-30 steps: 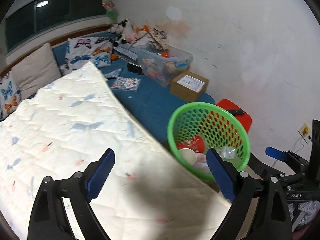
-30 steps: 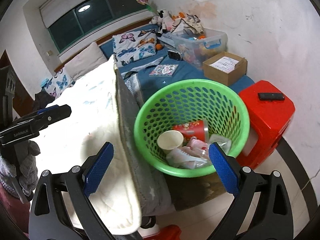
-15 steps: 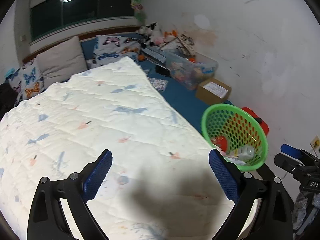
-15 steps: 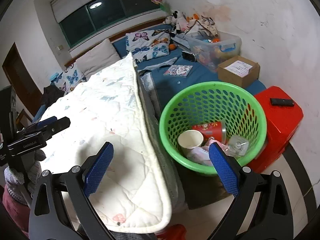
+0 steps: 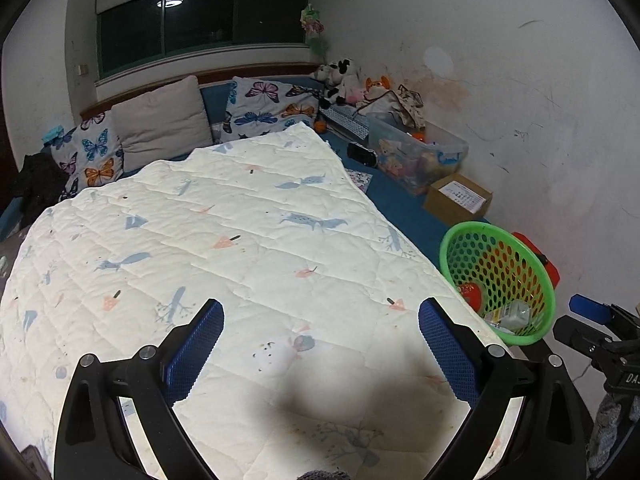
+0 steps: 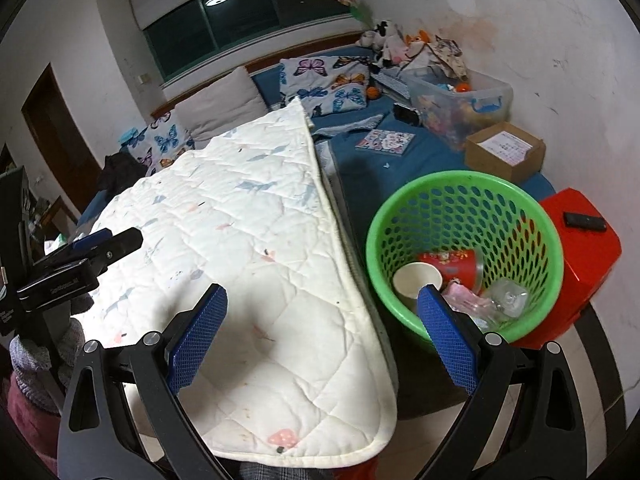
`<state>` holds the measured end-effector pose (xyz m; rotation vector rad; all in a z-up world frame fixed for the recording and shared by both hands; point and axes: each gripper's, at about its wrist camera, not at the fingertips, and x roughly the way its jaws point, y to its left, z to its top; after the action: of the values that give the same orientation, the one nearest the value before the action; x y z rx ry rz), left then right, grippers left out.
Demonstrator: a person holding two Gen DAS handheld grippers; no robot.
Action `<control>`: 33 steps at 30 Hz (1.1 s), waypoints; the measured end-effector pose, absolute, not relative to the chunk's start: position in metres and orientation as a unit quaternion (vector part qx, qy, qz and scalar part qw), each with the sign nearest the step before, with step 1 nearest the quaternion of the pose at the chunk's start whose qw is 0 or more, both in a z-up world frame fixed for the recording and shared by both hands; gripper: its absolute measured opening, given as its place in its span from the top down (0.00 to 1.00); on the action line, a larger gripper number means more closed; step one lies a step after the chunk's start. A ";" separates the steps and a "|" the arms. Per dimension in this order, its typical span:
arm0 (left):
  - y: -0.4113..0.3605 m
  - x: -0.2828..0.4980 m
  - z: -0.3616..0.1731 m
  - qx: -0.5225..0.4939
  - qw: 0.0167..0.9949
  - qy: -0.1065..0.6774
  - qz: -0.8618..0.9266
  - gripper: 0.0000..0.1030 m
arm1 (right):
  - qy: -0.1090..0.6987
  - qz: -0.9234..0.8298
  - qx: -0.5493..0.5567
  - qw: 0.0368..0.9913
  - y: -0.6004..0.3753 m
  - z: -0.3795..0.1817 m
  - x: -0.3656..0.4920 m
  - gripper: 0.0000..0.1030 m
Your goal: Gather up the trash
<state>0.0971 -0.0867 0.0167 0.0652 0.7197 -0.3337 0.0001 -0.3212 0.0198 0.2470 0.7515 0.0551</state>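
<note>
A green mesh basket (image 6: 464, 184) stands at the bed's foot corner and also shows in the left wrist view (image 5: 472, 232). It holds a red cup (image 6: 450, 262), a paper cup (image 6: 416, 280), a clear plastic piece (image 6: 508, 296) and pink wrappers. My left gripper (image 5: 320, 340) is open and empty above the white quilt (image 5: 220, 240). My right gripper (image 6: 322, 336) is open and empty, between the quilt's edge (image 6: 344, 240) and the basket.
A red stool (image 6: 588, 248) with a black remote (image 6: 584, 221) stands right of the basket. A cardboard box (image 6: 506, 150), a clear bin (image 6: 460, 100), a booklet (image 6: 384, 141), pillows (image 5: 160, 120) and soft toys lie on the blue bed.
Both grippers have pulled back and up from the basket. The left view now looks over the whole quilt. Both stay open and empty.
</note>
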 end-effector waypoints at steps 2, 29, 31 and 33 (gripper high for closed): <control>-0.085 0.095 0.017 0.032 0.922 0.350 -0.160 0.08 | 0.365 0.027 0.113 0.924 -0.318 0.020 0.000 0.08; -0.072 0.089 0.011 0.031 0.926 0.351 -0.135 0.08 | 0.364 0.033 0.091 0.926 -0.298 0.020 -0.001 0.07; -0.073 0.088 0.012 0.032 0.927 0.350 -0.135 0.08 | 0.364 0.033 0.091 0.926 -0.298 0.020 -0.001 0.07; -0.073 0.087 0.012 0.031 0.927 0.350 -0.135 0.08 | 0.364 0.034 0.090 0.926 -0.297 0.020 -0.001 0.07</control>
<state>0.0871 -0.0729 0.0115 0.0641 0.7170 -0.2768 -0.0009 -0.2971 0.0197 0.1854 0.7472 0.0692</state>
